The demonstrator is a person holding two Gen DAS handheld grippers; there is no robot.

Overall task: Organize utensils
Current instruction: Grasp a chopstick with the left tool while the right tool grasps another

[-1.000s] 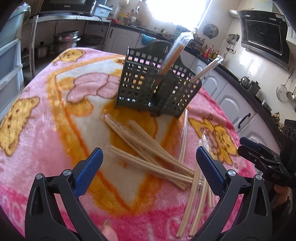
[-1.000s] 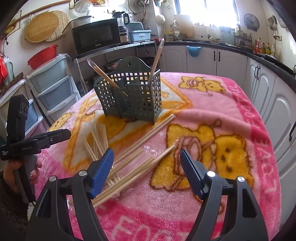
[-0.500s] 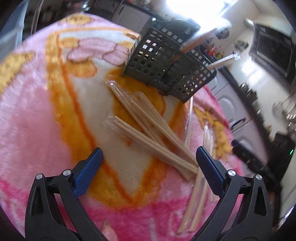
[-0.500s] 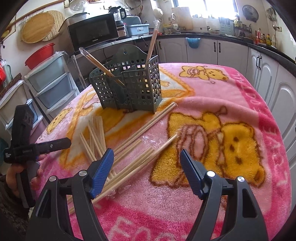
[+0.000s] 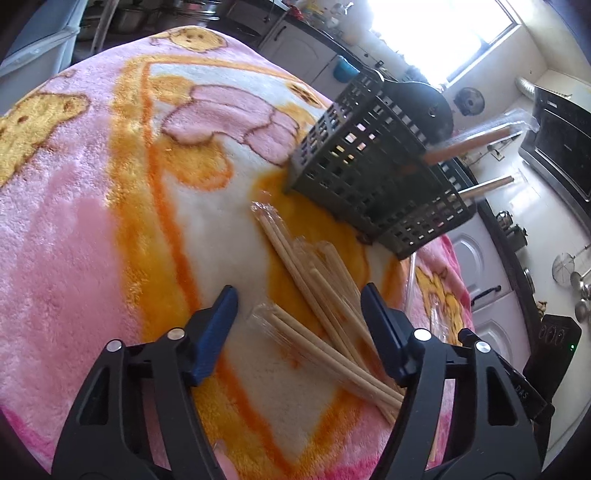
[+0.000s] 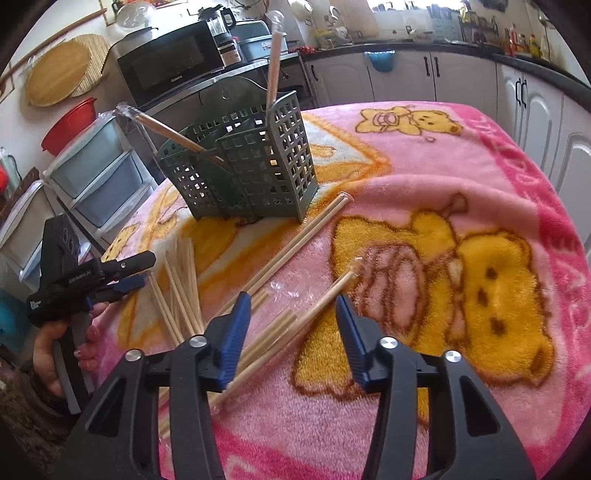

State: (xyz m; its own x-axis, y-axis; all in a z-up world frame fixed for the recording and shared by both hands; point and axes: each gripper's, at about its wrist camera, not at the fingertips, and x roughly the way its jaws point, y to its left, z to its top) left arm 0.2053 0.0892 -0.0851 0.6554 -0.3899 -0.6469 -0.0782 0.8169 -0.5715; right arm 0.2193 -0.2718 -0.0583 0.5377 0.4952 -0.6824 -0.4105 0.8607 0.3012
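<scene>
Left gripper (image 5: 299, 314) jaws are closing over a wrapped chopstick pair (image 5: 332, 354) running diagonally toward lower right; right gripper (image 6: 293, 314) jaws are closing astride another pair (image 6: 317, 306); neither pinched yet; holder (image 6: 240, 162) sits upper centre

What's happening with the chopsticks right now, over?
Left gripper and right gripper closing over wrapped chopsticks, gripping nothing yet. Two already in basket. Nothing blocking.

A bright window (image 5: 439, 33) lights white cabinets (image 6: 461, 77), a microwave (image 6: 166, 70) and plastic drawers (image 6: 99, 170).
</scene>
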